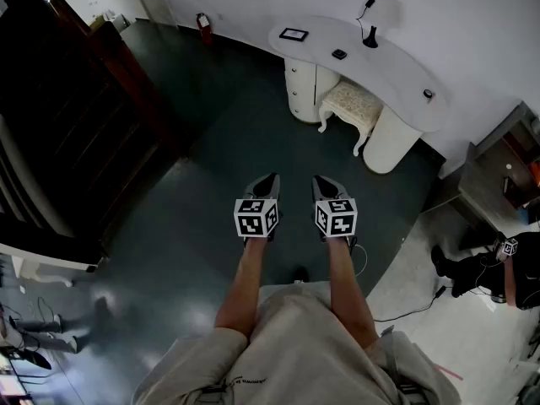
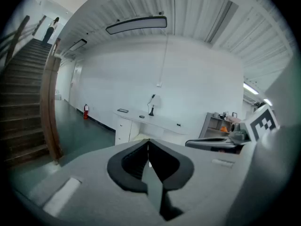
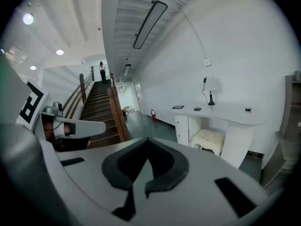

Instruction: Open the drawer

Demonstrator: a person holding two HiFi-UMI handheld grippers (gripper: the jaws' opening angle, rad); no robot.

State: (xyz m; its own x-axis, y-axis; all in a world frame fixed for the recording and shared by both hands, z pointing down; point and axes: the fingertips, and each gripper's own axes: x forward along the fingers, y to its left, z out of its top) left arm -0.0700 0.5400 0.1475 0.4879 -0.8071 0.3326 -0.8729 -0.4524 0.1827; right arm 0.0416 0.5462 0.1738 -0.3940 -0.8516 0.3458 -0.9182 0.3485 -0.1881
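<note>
A white curved desk (image 1: 384, 66) stands against the far wall, with a white drawer unit (image 1: 302, 83) under its left end. It also shows in the left gripper view, where the drawer unit (image 2: 123, 130) is small and distant, and in the right gripper view as the drawer unit (image 3: 181, 124). All its drawers look closed. My left gripper (image 1: 268, 179) and right gripper (image 1: 319, 180) are held side by side over the dark floor, well short of the desk. Both are shut with nothing between the jaws, as the left gripper (image 2: 148, 141) and right gripper (image 3: 148, 140) views show.
A cream stool (image 1: 350, 104) sits under the desk. A dark wooden staircase (image 1: 76, 116) fills the left side. A red fire extinguisher (image 1: 203, 28) stands by the far wall. Another person (image 1: 489, 264) crouches at the right near a shelf unit (image 1: 498, 171).
</note>
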